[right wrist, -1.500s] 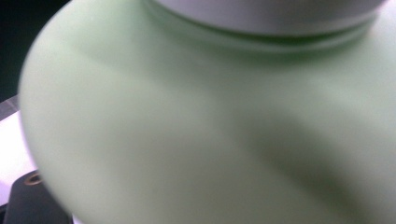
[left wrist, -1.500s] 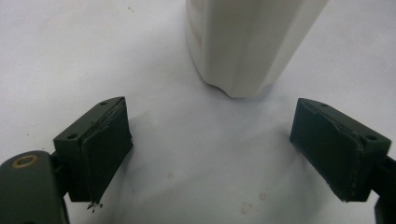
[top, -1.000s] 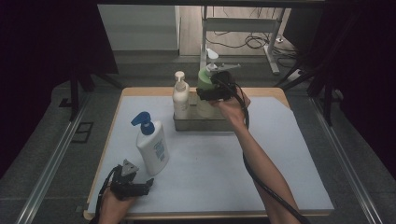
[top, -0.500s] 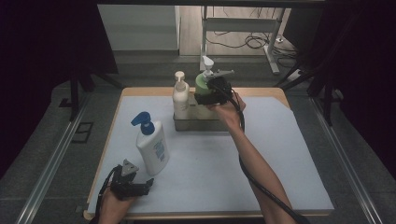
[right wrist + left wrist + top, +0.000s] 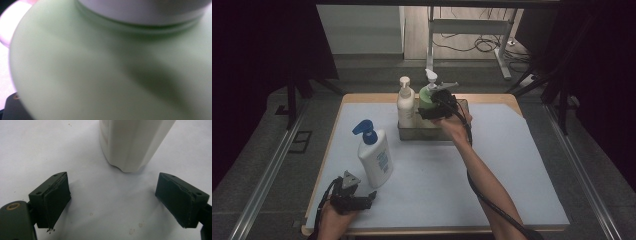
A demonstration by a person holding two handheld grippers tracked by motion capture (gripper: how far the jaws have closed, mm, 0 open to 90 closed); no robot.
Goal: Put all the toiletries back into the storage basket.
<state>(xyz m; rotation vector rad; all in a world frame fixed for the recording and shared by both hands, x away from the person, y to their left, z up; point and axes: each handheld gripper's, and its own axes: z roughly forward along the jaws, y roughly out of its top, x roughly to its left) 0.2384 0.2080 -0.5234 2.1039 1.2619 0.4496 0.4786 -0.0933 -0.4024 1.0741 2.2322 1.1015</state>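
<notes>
Green bottle: pale green plastic pump bottle (image 5: 427,98) stands in the grey metal tray (image 5: 404,134) at the worktop's (image 5: 512,165) far edge, beside a cream pump bottle (image 5: 405,105).
Right hand-held gripper (image 5: 435,106): pinching the green bottle.
Left hand-held gripper (image 5: 125,202): spread, near front left corner, just short of the white blue-capped bottle (image 5: 374,159).

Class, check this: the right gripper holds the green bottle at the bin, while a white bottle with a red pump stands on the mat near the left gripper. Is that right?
Not quite: the pump is blue, not red, as the high view shows. The rest stands: the right gripper holds the green bottle at the bin, and the white bottle stands on the mat near the left gripper.
</notes>
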